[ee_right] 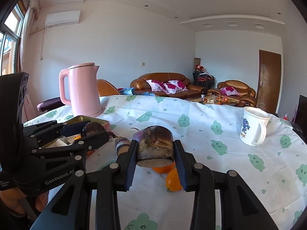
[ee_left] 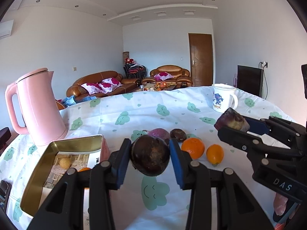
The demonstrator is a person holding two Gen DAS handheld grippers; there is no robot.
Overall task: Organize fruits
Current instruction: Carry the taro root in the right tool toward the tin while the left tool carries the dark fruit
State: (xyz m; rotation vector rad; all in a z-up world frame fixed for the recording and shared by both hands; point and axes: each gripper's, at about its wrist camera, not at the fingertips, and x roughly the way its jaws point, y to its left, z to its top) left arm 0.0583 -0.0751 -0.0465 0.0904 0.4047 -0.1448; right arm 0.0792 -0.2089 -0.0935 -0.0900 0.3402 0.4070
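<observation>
My left gripper [ee_left: 150, 153] is shut on a dark round fruit [ee_left: 150, 156] and holds it above the table, just right of the open gold tin [ee_left: 38, 174]. My right gripper [ee_right: 155, 153] is shut on a brown cut-ended chunk of fruit [ee_right: 155, 149], also lifted. Each gripper shows in the other's view, the right one [ee_left: 233, 123] and the left one [ee_right: 94, 131]. On the cloth lie two oranges [ee_left: 192, 147] [ee_left: 214, 153], a purple fruit [ee_left: 159, 133] and a dark fruit [ee_left: 178, 134]. The tin holds a yellow ball [ee_left: 65, 163] and an orange fruit [ee_left: 84, 169].
A pink kettle [ee_left: 38, 107] stands at the back left behind the tin. A white mug [ee_left: 223, 99] stands at the back right. The table wears a white cloth with green cloud prints [ee_left: 134, 111]. Sofas and a door lie beyond.
</observation>
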